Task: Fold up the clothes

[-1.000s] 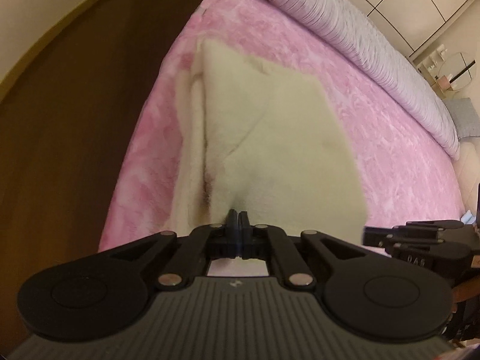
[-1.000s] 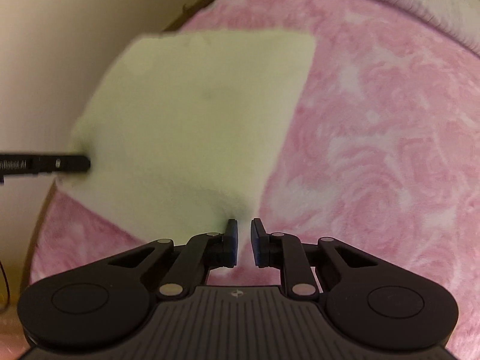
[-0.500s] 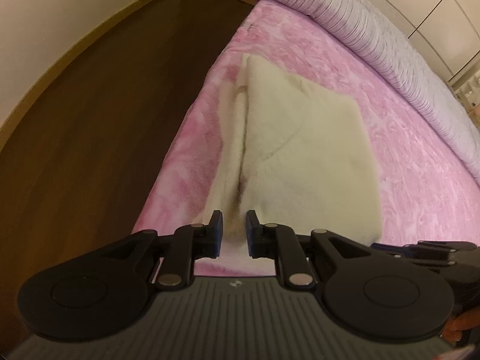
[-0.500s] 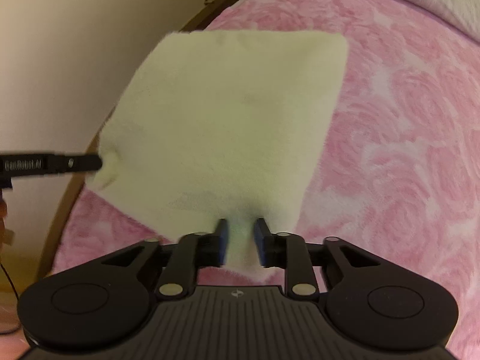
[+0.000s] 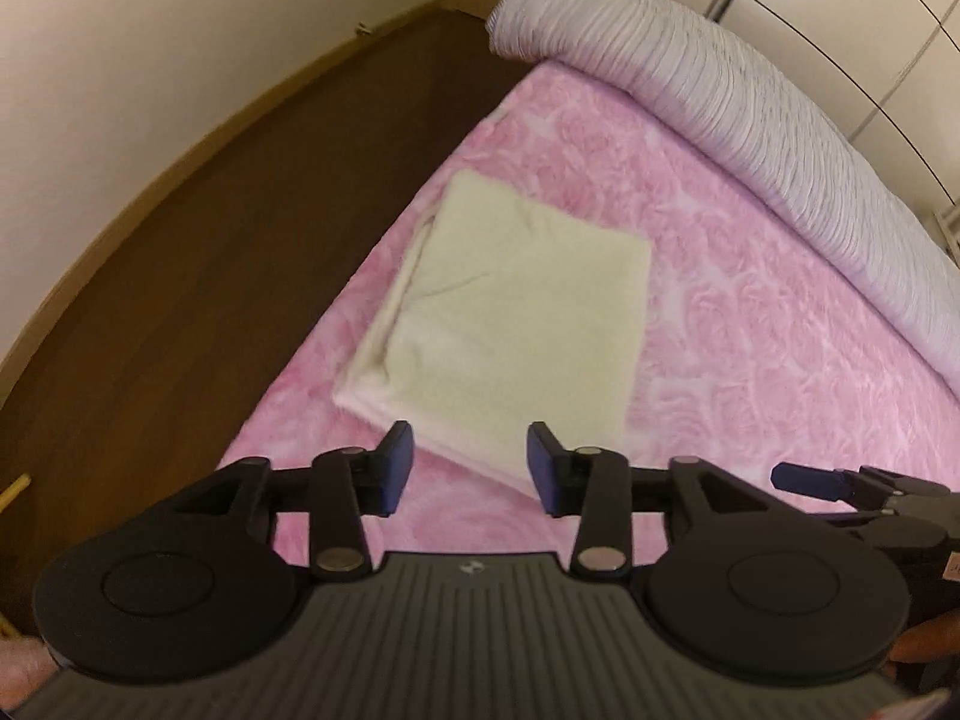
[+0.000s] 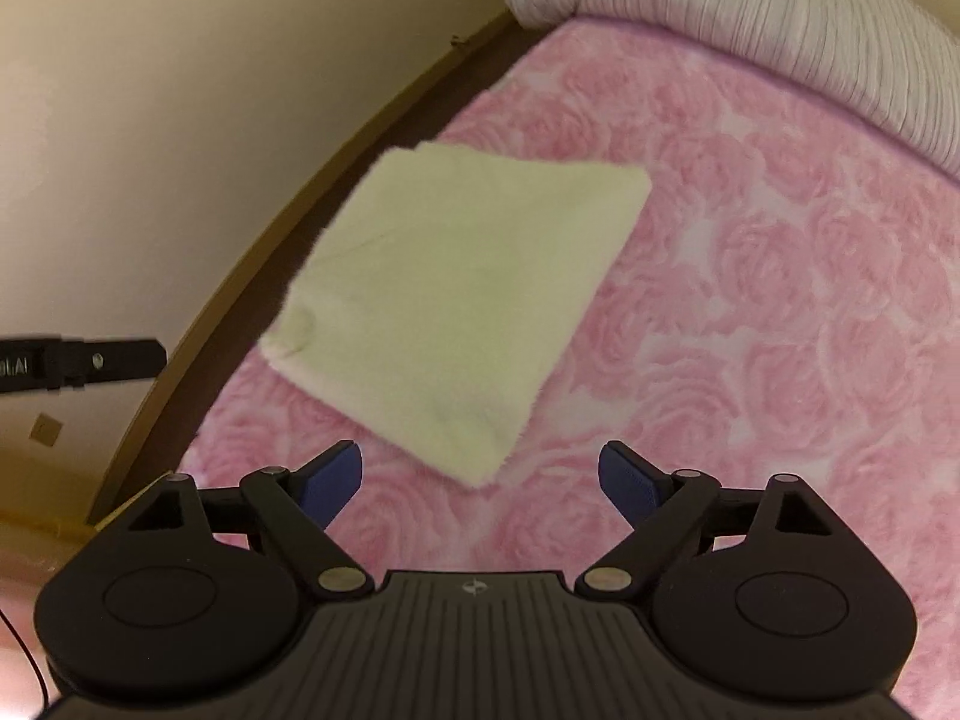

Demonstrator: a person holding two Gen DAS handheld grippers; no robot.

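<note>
1. Our left claw and right claw both stand apart, gripping nothing.
2. We see the folded cream garment flat on the pink bed, at 12 o'clock.
3. Only our left view shows its layered edge at 9 o'clock.

1. The folded garment is plain cream.
2. The bed cover is pink with a paler rose pattern.
3. The rolled duvet is pale lilac with fine dark stripes.
4. The floor is dark brown.
5. Both grippers are black with blue pads.
</note>
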